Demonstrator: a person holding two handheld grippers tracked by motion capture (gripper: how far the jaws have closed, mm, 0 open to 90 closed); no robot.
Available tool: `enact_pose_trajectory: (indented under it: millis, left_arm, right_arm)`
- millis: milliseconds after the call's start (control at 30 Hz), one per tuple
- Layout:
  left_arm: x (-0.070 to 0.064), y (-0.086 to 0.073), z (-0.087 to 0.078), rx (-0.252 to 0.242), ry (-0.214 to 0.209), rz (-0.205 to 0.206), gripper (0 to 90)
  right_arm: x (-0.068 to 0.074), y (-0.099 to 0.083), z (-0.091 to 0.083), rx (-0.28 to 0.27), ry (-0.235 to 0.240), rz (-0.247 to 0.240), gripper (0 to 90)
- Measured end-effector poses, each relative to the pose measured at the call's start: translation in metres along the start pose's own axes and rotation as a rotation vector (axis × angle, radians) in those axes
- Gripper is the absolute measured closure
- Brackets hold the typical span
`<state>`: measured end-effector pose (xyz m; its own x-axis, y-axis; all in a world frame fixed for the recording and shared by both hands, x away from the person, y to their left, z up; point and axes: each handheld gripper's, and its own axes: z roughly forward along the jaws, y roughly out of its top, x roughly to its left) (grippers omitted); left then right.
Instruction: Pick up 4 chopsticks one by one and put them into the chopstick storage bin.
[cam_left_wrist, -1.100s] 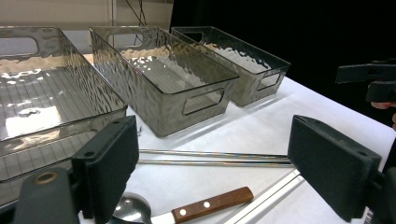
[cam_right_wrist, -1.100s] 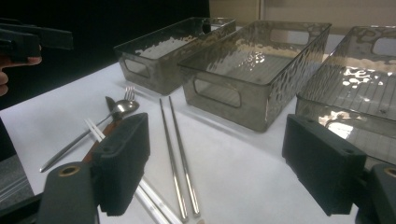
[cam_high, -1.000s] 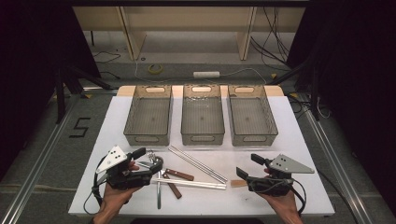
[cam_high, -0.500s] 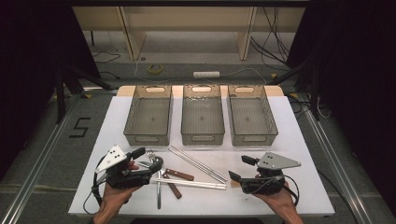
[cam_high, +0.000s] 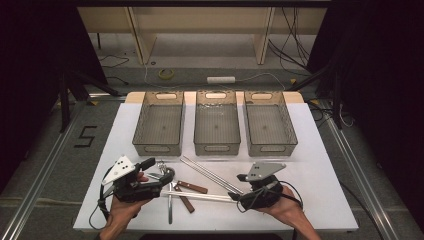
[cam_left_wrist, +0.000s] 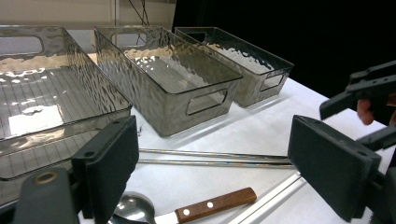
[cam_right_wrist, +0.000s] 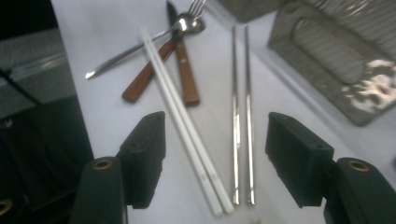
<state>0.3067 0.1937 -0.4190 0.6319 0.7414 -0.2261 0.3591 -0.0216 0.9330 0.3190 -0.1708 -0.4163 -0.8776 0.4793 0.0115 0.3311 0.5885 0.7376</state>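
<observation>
Loose cutlery lies on the white table (cam_high: 320, 165): a pair of metal chopsticks (cam_high: 210, 173), a pair of white chopsticks (cam_high: 200, 196), two wooden-handled knives (cam_high: 192, 187), a spoon and a fork. My left gripper (cam_high: 162, 177) is at the left of the pile, open, with the spoon (cam_left_wrist: 133, 207) and a wooden handle (cam_left_wrist: 215, 205) low between its pads. My right gripper (cam_high: 239, 189) is at the right ends of the chopsticks, open. In its own view my right gripper (cam_right_wrist: 222, 158) straddles the white chopsticks (cam_right_wrist: 182, 121) and the metal chopsticks (cam_right_wrist: 240, 107), holding nothing.
Three empty translucent grey bins stand side by side behind the cutlery: left (cam_high: 155, 148), middle (cam_high: 216, 148), right (cam_high: 272, 148). The table's front edge is just below both hands. Dark floor and cables surround the table.
My right gripper has moved left and slightly forward, up to the ends of the chopsticks. The left gripper has hardly moved. Both stay open.
</observation>
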Motion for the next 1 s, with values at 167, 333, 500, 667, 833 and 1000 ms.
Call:
enact_pose_trajectory:
  millis: [167, 333, 500, 667, 833, 1000]
  left_arm:
    - [0.0, 0.0, -0.001, -0.002, -0.002, 0.001, 15.9]
    - [0.0, 0.0, -0.001, -0.003, -0.003, 0.001, 15.9]
    - [0.001, 0.0, -0.001, -0.002, -0.002, 0.0, 15.9]
    - [0.0, 0.0, -0.001, 0.002, -0.001, 0.002, 15.9]
    - [0.0, 0.0, 0.0, 0.007, -0.003, 0.004, 15.9]
    - [0.0, 0.0, 0.0, 0.004, -0.001, 0.001, 15.9]
  right_arm:
    - [0.003, 0.007, 0.02, 0.115, 0.052, -0.065, 44.2]
    - [0.007, 0.009, 0.038, 0.212, 0.081, -0.118, 50.4]
    - [0.007, 0.007, 0.051, 0.282, 0.076, -0.145, 56.5]
    - [0.005, 0.004, 0.055, 0.32, 0.073, -0.158, 61.6]
    - [0.003, -0.001, 0.059, 0.36, 0.071, -0.152, 65.8]
    - [0.001, -0.002, 0.061, 0.376, 0.082, -0.165, 69.0]
